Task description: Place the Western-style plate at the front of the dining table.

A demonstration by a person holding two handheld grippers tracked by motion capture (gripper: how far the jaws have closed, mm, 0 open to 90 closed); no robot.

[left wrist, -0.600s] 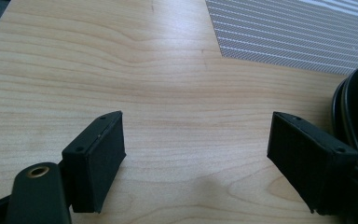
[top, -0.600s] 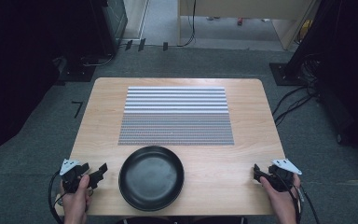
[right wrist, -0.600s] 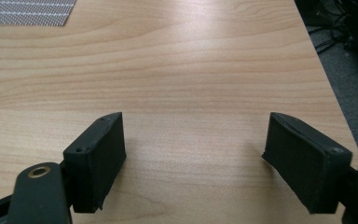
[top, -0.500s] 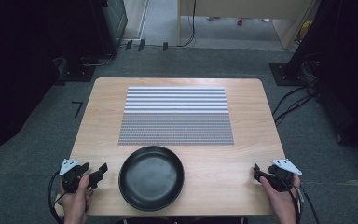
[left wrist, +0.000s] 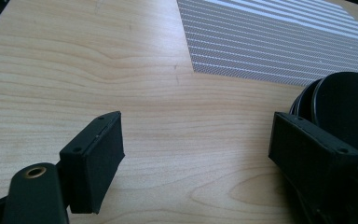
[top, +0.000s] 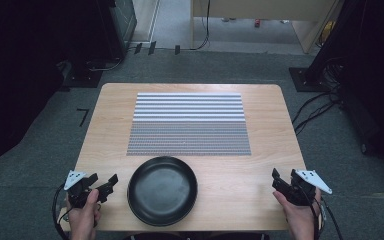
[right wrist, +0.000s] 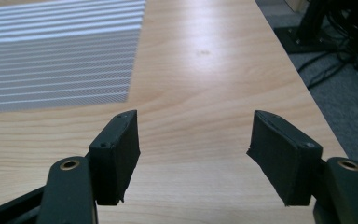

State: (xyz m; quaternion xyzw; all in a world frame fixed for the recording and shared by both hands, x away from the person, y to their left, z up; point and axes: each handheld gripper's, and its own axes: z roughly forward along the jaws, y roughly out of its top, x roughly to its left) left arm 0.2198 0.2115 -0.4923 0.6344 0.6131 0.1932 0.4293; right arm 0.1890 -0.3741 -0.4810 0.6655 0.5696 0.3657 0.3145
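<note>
A black round pan (top: 162, 190) lies on the wooden table (top: 270, 150) near its front edge, a little left of the middle. My left gripper (top: 104, 182) rests at the front left corner, just left of the pan, jaws apart with nothing between them. In the left gripper view the pan's rim (left wrist: 345, 107) shows beyond the right jaw and the left gripper (left wrist: 196, 140) stands open over bare wood. My right gripper (top: 276, 181) sits at the front right corner, open and empty. Bare wood shows between the open jaws of the right gripper (right wrist: 193, 140) in its own view.
A grey and white striped mat (top: 189, 124) covers the middle and far part of the table. Dark equipment and cables (top: 325, 95) stand on the carpet to the right, and a black cabinet (top: 115, 25) at the back left.
</note>
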